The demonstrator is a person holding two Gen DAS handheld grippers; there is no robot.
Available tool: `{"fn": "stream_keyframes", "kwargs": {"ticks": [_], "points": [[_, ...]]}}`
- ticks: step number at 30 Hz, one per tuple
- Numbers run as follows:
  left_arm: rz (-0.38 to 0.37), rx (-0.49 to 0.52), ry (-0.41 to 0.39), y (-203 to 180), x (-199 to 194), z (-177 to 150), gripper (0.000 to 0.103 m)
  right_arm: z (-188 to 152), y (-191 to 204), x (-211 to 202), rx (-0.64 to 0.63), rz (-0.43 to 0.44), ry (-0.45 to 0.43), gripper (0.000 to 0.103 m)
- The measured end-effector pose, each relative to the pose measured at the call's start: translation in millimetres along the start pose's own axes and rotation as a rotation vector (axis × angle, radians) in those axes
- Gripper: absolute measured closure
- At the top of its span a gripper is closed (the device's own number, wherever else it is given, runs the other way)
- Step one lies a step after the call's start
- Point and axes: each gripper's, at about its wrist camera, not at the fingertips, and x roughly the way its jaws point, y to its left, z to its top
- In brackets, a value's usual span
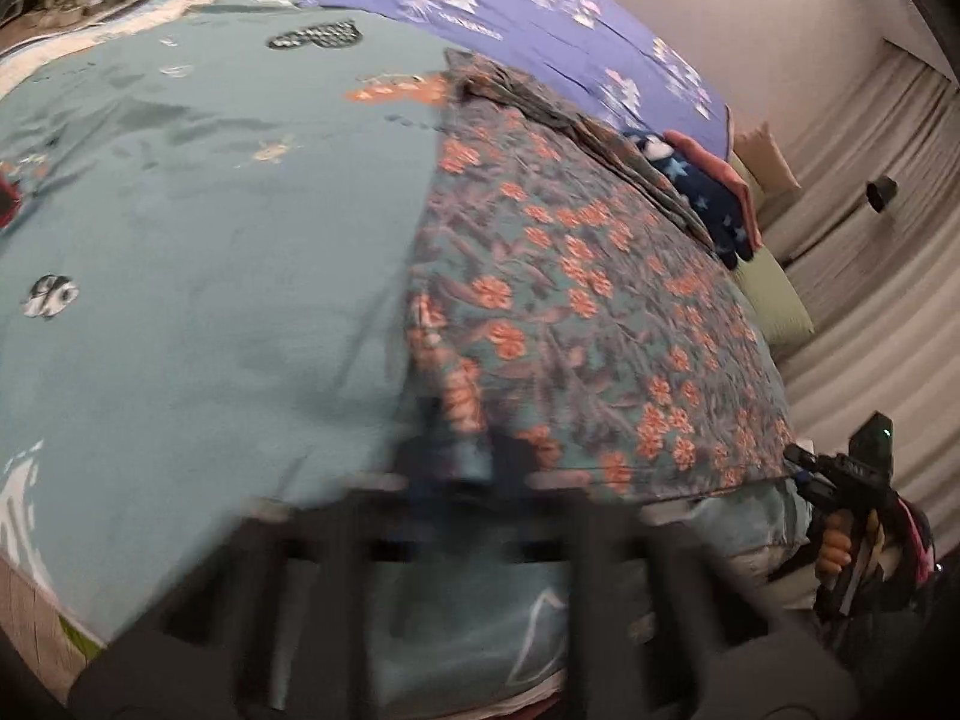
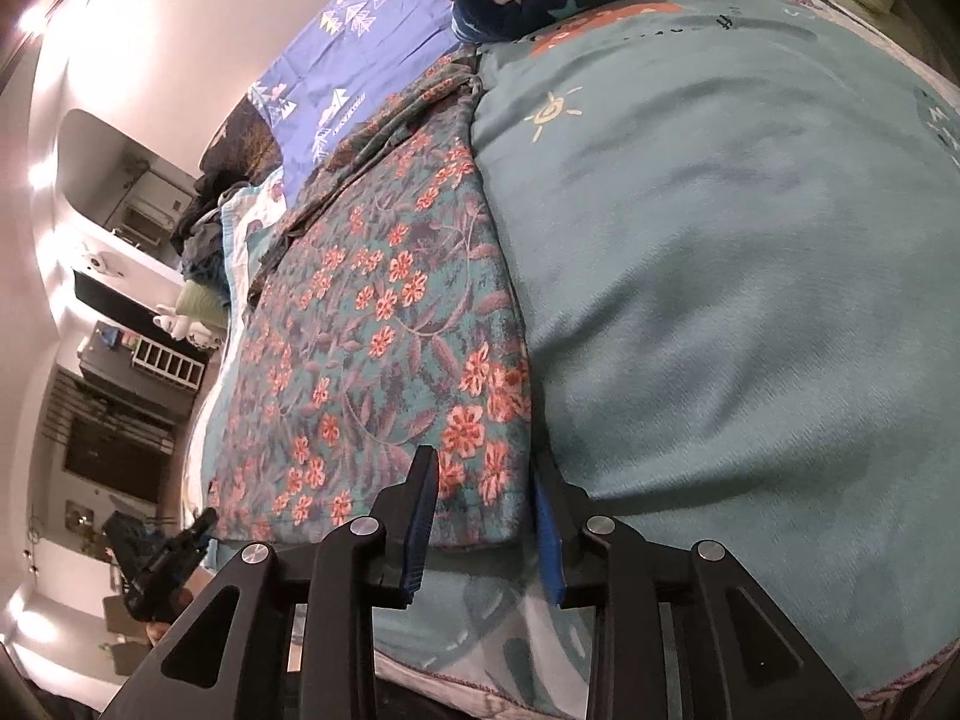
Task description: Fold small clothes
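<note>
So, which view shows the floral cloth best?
The right wrist view: the floral cloth is sharp there, its near edge between the right tool's fingers. The left wrist view shows it whole but blurred.

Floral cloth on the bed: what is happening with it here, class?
A person with a gripper in each hand works on a floral garment lying flat on a teal blanket. The right gripper stands open astride its near edge. The left gripper, blurred, is shut at the other near corner. Folded clothes sit at the far end.
</note>
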Motion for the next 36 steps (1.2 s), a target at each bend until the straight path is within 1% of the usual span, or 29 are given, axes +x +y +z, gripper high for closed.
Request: {"fn": "stream_keyframes", "kwargs": {"ticks": [1,3,4,7,9,10,13,16,20,24,29,33,36], "points": [[-0.008,-0.012,-0.01,-0.9,-0.8,1.3,0.094,1.4,0.2,-0.6,0.003,0.002,-0.004,0.097],[-0.018,-0.009,-0.032,-6.0,-6.1,4.3,0.094,3.2,-0.7,-7.6,0.025,0.048,-0.032,0.097],[-0.024,-0.007,-0.057,-8.5,-12.2,6.5,0.094,4.6,-0.1,-13.8,0.032,0.076,-0.053,0.097],[-0.085,-0.013,-0.129,-14.0,-34.5,18.2,0.094,11.9,1.9,-25.5,0.039,0.163,-0.071,0.097],[-0.106,-0.01,-0.164,-17.3,-43.3,27.4,0.094,17.4,5.4,-31.5,0.038,0.208,-0.086,0.097],[-0.124,-0.002,-0.188,-21.0,-49.2,34.2,0.094,21.2,7.6,-34.7,0.04,0.234,-0.095,0.097],[-0.142,0.034,-0.227,-33.6,-56.2,50.5,0.094,37.4,16.4,-44.7,0.044,0.33,-0.127,0.097],[-0.151,0.08,-0.262,-49.9,-61.6,72.0,0.094,54.7,29.6,-53.6,0.028,0.382,-0.159,0.097],[-0.174,0.089,-0.312,-63.5,-67.7,99.0,0.094,78.2,51.7,-63.4,-0.008,0.43,-0.207,0.097],[-0.184,0.114,-0.344,-75.8,-71.6,121.4,0.094,98.9,73.7,-70.7,-0.058,0.44,-0.249,0.097],[-0.181,0.163,-0.365,-93.8,-71.6,146.2,0.094,127.3,93.4,-70.1,-0.097,0.433,-0.275,0.097],[-0.163,0.179,-0.381,-104.9,-65.2,172.3,0.094,158.7,103.8,-66.4,-0.111,0.411,-0.311,0.097],[-0.136,0.181,-0.411,-111.3,-59.3,196.0,0.094,182.2,110.1,-62.9,-0.119,0.364,-0.365,0.097]]}}
